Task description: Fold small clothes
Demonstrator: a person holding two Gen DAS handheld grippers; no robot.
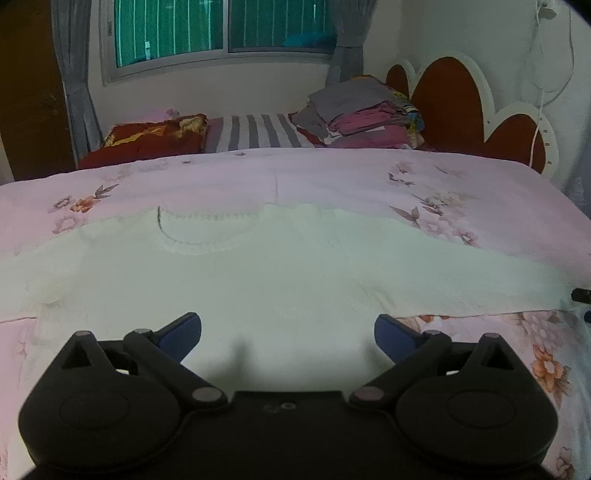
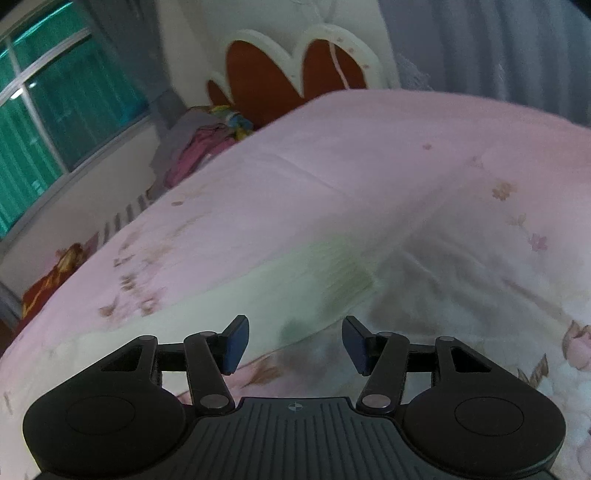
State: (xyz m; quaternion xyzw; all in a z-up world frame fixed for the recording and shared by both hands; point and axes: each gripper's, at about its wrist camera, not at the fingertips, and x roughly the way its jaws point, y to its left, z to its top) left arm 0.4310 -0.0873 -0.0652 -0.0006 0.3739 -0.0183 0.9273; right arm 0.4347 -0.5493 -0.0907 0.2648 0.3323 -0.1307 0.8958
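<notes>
A pale cream small shirt [image 1: 258,273] lies spread flat on the pink floral bedsheet [image 1: 332,173], its round neckline toward the far side. My left gripper [image 1: 287,332] is open and empty, just above the shirt's near hem. In the right wrist view a sleeve end of the shirt [image 2: 295,284] lies on the sheet. My right gripper [image 2: 295,343] is open and empty, its blue pads either side of the sleeve's edge, close above it. This view is blurred.
A pile of folded clothes [image 1: 365,110] sits at the bed's far right by the red and white headboard [image 1: 461,99]. A red patterned pillow [image 1: 147,140] and a striped cloth [image 1: 255,133] lie at the back. A window [image 1: 221,29] is behind.
</notes>
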